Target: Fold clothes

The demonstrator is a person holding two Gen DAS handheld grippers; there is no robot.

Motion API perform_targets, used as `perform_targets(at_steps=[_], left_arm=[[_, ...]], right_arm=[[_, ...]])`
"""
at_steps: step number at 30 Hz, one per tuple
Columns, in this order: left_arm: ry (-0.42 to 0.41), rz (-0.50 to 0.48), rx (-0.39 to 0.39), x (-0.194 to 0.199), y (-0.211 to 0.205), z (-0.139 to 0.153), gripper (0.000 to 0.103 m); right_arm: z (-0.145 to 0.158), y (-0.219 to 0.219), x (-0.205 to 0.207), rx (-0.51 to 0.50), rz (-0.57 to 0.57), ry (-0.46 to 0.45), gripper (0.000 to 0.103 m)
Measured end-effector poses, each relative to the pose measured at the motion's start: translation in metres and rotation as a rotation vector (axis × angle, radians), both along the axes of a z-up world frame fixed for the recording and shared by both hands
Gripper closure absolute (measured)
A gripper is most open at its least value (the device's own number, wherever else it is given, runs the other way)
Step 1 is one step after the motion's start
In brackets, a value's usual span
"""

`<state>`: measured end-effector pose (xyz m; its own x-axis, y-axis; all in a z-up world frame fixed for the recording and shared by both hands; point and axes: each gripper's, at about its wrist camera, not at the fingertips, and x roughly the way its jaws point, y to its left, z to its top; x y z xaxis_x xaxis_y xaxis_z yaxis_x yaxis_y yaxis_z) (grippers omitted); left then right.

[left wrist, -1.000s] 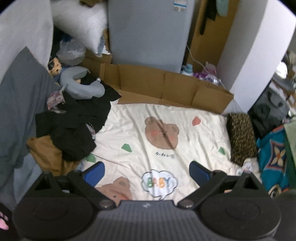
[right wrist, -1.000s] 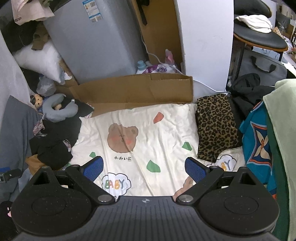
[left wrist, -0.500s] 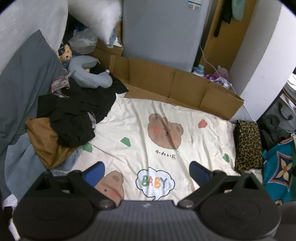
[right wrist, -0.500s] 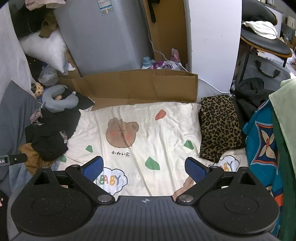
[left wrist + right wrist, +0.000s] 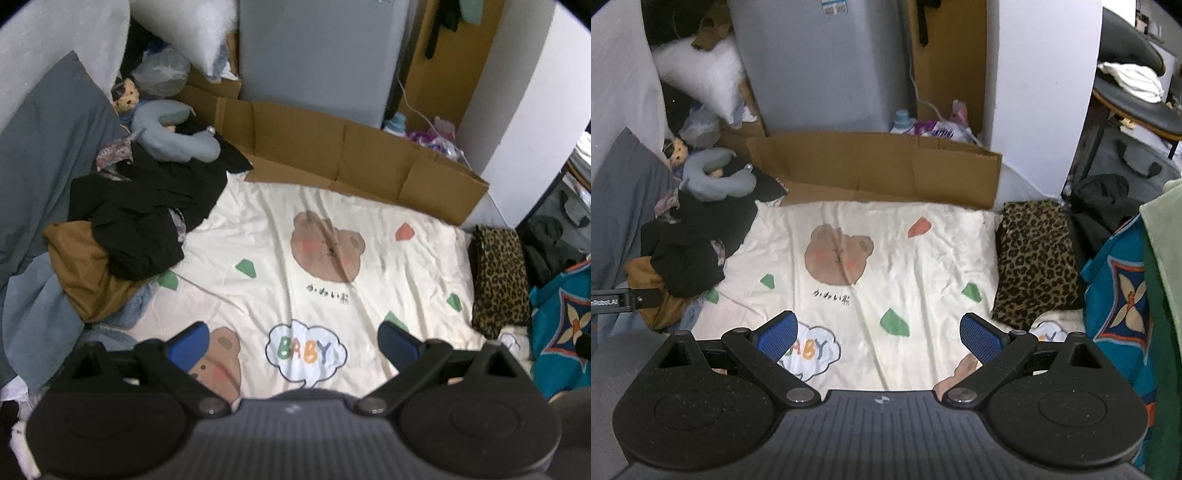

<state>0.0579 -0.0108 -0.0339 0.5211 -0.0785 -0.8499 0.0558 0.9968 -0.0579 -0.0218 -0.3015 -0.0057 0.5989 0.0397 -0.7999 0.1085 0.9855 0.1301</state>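
- The left gripper point(image 5: 291, 341) hangs above the bedding with its blue pads spread wide and nothing between them; the right gripper point(image 5: 879, 332) is the same, wide apart and empty.
- The unfolded clothes are a heap point(image 5: 136, 218) of black garments over a brown one point(image 5: 79, 266), lying ahead and to the left of the left gripper. From the right gripper the same heap point(image 5: 687, 258) is far off to the left, past the bear print.
- The left gripper is clearly the nearer one, so I judge the first pick falls to it, with a reach forward and leftward.
- The heap has no clear long axis; it is bunched, and which edges belong to which garment cannot be told.
- A folded leopard-print piece point(image 5: 1036, 258) lies ahead and to the right of the right gripper, its long side running away from it.
- Beneath both grippers spreads a cream sheet point(image 5: 388, 269) printed with bears, lightly creased and mostly bare: room to lay a garment flat.
- Beyond the sheet stands a cardboard wall point(image 5: 332, 155), then a grey cabinet point(image 5: 317, 55); a teal patterned cloth point(image 5: 1115, 295) crowds the right side.
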Motion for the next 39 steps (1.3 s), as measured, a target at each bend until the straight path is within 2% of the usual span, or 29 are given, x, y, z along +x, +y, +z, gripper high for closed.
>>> perform_targets(at_steps=[6,11,20,27,33,39], left_arm=[[0.021,0.009,-0.022,-0.009,0.004,-0.002,0.004],[-0.018,0.002,0.043,-0.017,-0.001,-0.002,0.004],[-0.019,-0.006,0.031,-0.014,0.000,-0.005,0.004],[-0.048,-0.009,0.054,-0.019,-0.004,-0.004,0.004],[-0.060,0.004,0.079,-0.018,-0.004,-0.003,0.005],[-0.040,0.047,0.029,-0.015,0.008,-0.005,0.006]], right_arm=[[-0.003,0.008,0.001,0.004,0.020,0.016,0.005],[-0.005,0.006,-0.002,0.044,0.011,0.004,0.005],[-0.008,-0.009,-0.003,0.103,-0.017,-0.005,0.005],[-0.006,-0.002,-0.005,0.019,-0.012,-0.006,0.005],[-0.005,-0.004,-0.005,0.003,-0.018,-0.006,0.005],[-0.004,-0.002,-0.004,-0.028,-0.006,0.004,0.005]])
